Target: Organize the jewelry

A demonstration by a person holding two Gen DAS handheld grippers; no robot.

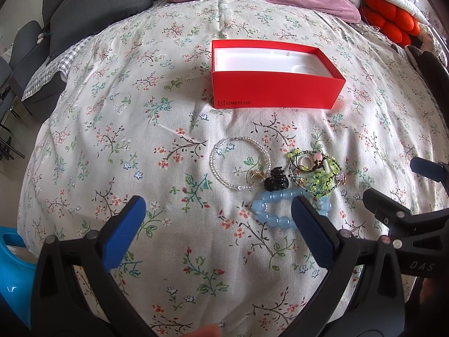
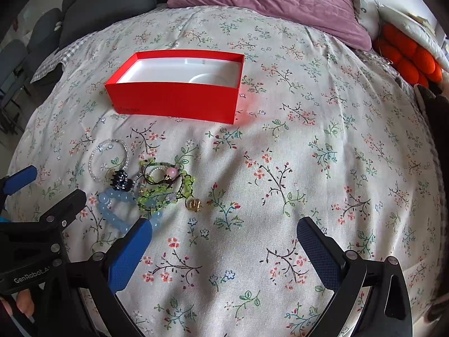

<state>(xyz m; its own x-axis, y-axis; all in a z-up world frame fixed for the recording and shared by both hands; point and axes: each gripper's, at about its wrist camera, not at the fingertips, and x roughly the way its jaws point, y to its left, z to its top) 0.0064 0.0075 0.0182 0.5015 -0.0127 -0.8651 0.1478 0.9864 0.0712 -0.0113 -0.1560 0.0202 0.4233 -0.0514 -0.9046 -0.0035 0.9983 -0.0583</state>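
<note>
**Jewelry heaped on the quilt, box empty, both grippers spread**

Left wrist view. Jewelry sits in a loose cluster on the floral quilt (image 1: 112,146), just right of frame centre. We note a clear bead bracelet (image 1: 240,163) at the cluster's 10 o'clock, a black hair claw (image 1: 276,182) at its middle and touching the clear beads, a tangle of green bead strands (image 1: 317,172) at 3 o'clock, and a pale blue bead bracelet (image 1: 280,210) at 6 o'clock. The red box (image 1: 276,90) lies at 12 o'clock from the cluster, well apart from it, lid off, white tray inside with nothing in it. The left gripper (image 1: 219,210) hangs above the quilt with its jaws spread wide and nothing between them; its right pad (image 1: 311,224) overlaps the blue bracelet in our line of sight, contact we cannot tell. The right gripper (image 1: 398,188) enters at 3 o'clock, jaws apart.

Right wrist view. The same cluster now lies at 9 o'clock from frame centre. We add a small gold ring (image 2: 195,205) at the cluster's 4 o'clock, just beside the green strands (image 2: 162,188). The blue bracelet (image 2: 118,210) is at 7 o'clock, the hair claw (image 2: 120,181) and the clear bracelet (image 2: 109,160) at 10 o'clock. The red box (image 2: 174,101) stands at 11 o'clock of the frame. The right gripper (image 2: 224,234) has jaws wide apart, holding nothing, over bare quilt (image 2: 308,154); its left pad (image 2: 132,250) is near the blue beads. The left gripper (image 2: 47,185) shows at 9 o'clock, also spread. A purple pillow (image 2: 280,0) lies at 12 o'clock.
</note>
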